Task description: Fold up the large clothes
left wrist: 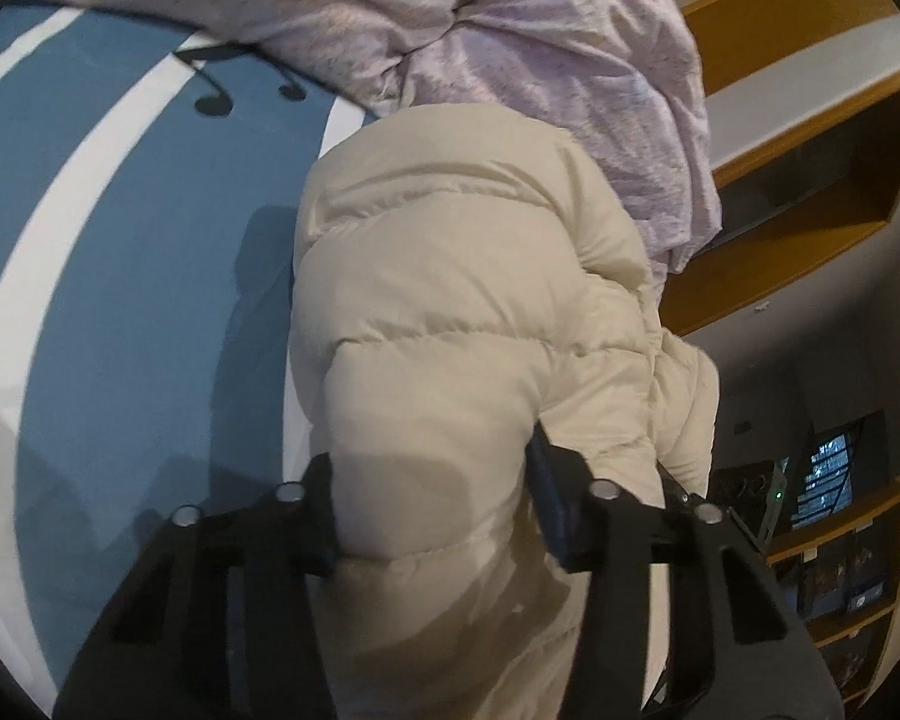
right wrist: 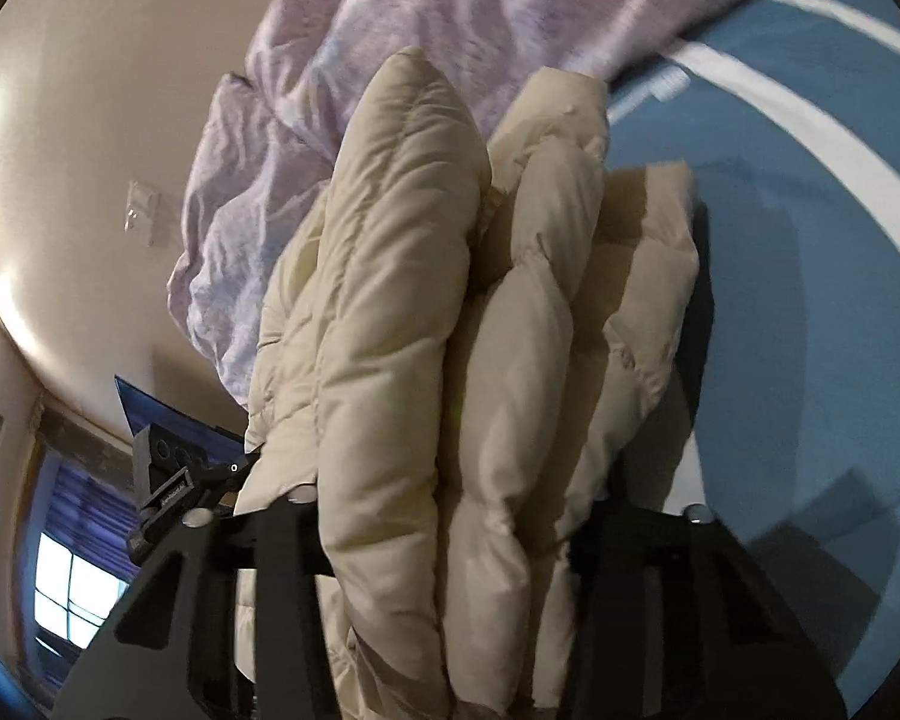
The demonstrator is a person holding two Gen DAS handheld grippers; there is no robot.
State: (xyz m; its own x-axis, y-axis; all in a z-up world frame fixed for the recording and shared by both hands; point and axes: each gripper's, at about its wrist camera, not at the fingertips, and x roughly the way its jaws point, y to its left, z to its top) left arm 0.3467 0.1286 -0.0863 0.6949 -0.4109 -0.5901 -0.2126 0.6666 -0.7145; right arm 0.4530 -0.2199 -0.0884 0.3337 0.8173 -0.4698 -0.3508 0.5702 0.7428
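Observation:
A cream puffer jacket (left wrist: 450,300) lies bunched on a blue bed sheet (left wrist: 120,240) with white stripes. In the left wrist view my left gripper (left wrist: 429,471) has its two black fingers pressed into a thick fold of the jacket, one on each side. In the right wrist view the jacket (right wrist: 390,300) stands in several padded folds, and my right gripper (right wrist: 450,513) is clamped on the near end of that bundle. The padding hides most of both pads.
A crumpled lilac duvet (left wrist: 510,30) lies just beyond the jacket, and the same duvet (right wrist: 390,30) fills the top of the right wrist view. Wooden shelves (left wrist: 810,120) stand beside the bed. A black clamp device (right wrist: 168,480) and a window (right wrist: 78,594) sit low left.

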